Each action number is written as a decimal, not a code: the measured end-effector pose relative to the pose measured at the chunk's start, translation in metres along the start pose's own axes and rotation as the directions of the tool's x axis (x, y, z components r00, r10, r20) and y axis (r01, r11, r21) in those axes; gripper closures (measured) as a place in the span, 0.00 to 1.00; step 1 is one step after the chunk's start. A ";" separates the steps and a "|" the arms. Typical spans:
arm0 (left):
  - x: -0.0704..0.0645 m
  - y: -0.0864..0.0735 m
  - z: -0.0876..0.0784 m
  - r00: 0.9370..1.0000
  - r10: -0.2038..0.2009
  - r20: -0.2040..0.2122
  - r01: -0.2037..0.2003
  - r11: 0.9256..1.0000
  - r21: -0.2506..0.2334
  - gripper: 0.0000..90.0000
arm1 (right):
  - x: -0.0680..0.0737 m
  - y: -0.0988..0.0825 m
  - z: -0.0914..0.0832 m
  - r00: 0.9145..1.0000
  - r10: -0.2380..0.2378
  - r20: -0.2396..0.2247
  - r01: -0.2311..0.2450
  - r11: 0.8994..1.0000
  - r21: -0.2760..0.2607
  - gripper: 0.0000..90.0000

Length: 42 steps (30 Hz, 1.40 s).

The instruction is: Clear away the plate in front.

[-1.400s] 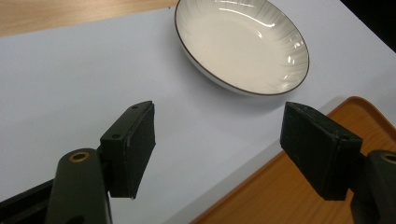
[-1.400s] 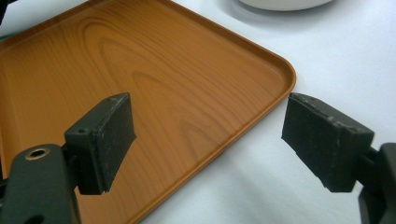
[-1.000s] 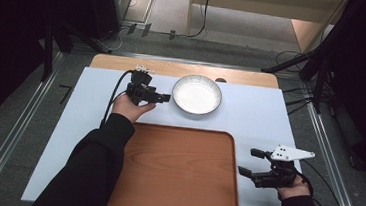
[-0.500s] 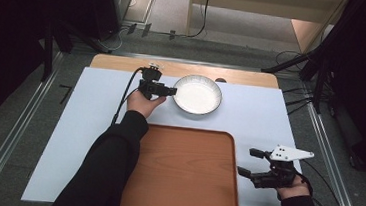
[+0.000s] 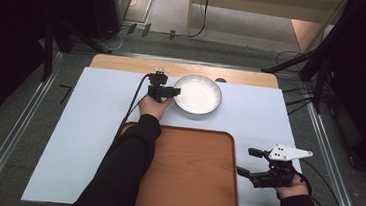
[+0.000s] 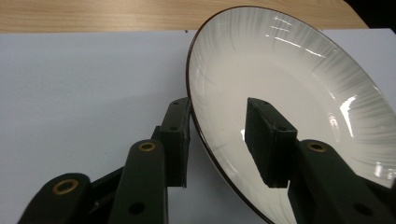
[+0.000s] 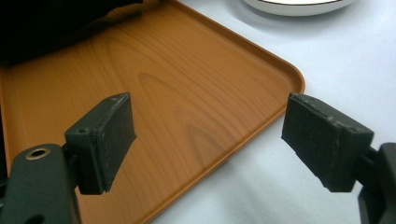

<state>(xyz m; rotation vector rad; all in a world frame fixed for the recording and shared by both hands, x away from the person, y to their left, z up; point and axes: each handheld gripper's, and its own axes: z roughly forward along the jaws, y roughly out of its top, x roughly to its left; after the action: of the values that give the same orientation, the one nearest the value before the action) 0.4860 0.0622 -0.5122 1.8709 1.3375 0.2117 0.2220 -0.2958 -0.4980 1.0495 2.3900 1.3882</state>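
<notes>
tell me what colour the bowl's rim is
Dark brown, a thin line edging the white bowl; clearest in the left gripper view.

Even overhead light brightens the counter (image 5: 88, 125); the room around it is dark. Glare streaks the plate (image 6: 299, 93). In the right gripper view, the near tool (image 7: 208, 144) is slightly soft.

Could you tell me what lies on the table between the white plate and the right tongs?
In the high view, the wooden tray's far right corner and bare pale-blue mat lie between the white plate and the right tongs. Nothing else sits there.
</notes>
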 end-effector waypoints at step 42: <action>0.030 0.004 0.012 0.867 -0.444 0.226 0.459 0.888 -0.016 0.93 | 0.000 0.001 0.001 1.000 -0.017 -0.001 0.017 1.000 0.003 0.20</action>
<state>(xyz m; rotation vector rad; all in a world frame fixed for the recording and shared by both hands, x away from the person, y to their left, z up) 0.5080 0.0813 -0.5263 1.4238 1.5473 -0.1839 0.2229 -0.2952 -0.4974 1.0264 2.3964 1.3807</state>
